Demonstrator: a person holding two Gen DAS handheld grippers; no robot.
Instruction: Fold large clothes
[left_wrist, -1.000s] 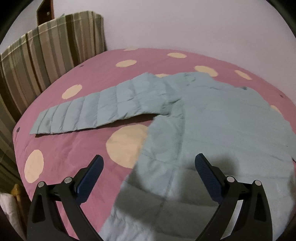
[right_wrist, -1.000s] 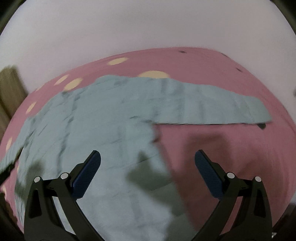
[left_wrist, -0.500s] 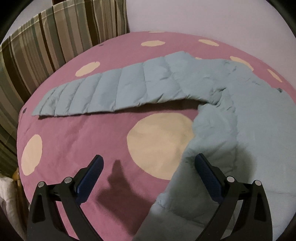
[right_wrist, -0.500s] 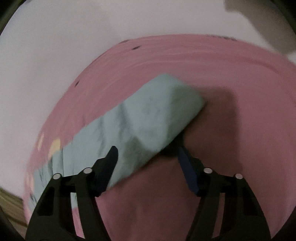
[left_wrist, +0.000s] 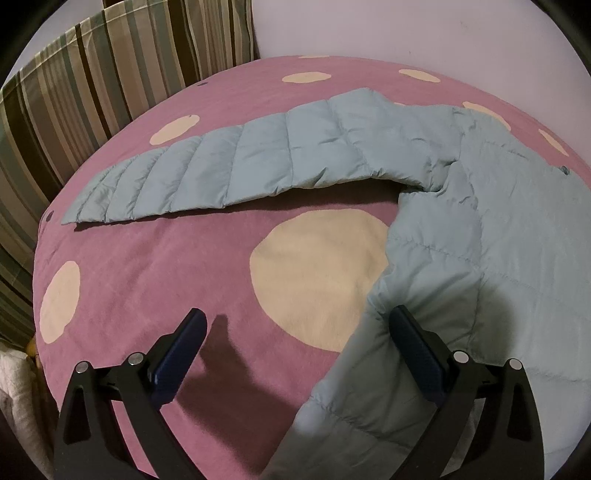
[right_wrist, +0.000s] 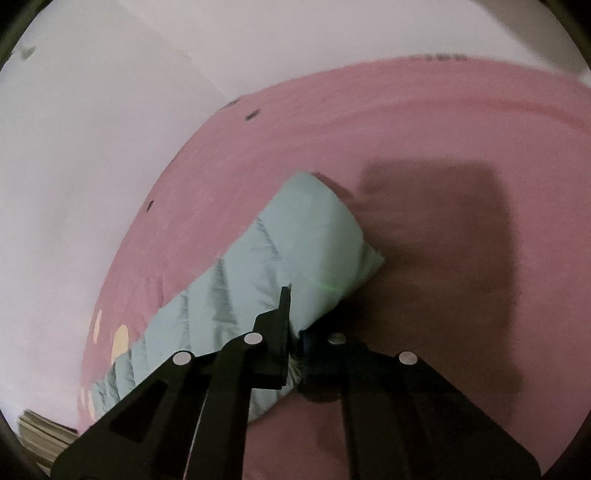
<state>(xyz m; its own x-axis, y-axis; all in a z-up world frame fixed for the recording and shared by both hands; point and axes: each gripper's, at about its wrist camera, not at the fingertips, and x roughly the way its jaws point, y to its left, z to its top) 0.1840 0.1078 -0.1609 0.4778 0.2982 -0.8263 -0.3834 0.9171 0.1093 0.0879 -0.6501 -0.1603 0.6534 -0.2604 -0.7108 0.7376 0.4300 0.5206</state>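
Left-wrist view: a pale blue quilted down jacket (left_wrist: 498, 229) lies flat on a pink bedspread (left_wrist: 155, 266) printed with cream dots. The fabric is stitched into narrow horizontal baffles, lightly creased at the armpit. One sleeve (left_wrist: 229, 166) is stretched out straight from the shoulder, its long axis running from upper right down to the left of the frame, with the cuff pointing toward a striped curtain (left_wrist: 92, 85) at the bed's edge. The body of the jacket fills the right side and runs toward the camera, its side edge curving down past one large cream dot (left_wrist: 317, 277). A plain pale wall (left_wrist: 406, 29) stands behind the bed.

The left gripper (left_wrist: 295, 328) hangs low over the bedspread with its jaws spread wide. Its right finger (left_wrist: 413, 343) rests against the jacket's side edge and the other stands over bare pink cloth; nothing is clamped between them.

Right-wrist view: the other sleeve (right_wrist: 258, 295) crosses the frame diagonally, long axis from lower left to upper right, its cuff end (right_wrist: 332, 229) pointing away from the camera over the pink bedspread (right_wrist: 406, 147). The right gripper (right_wrist: 295, 343) has its jaws drawn fully together on the near edge of this sleeve, a pinch of blue fabric visibly caught between the pads. Beyond the pinch the sleeve bulges rounded and puffed; whether the cuff is lifted clear of the bed cannot be told
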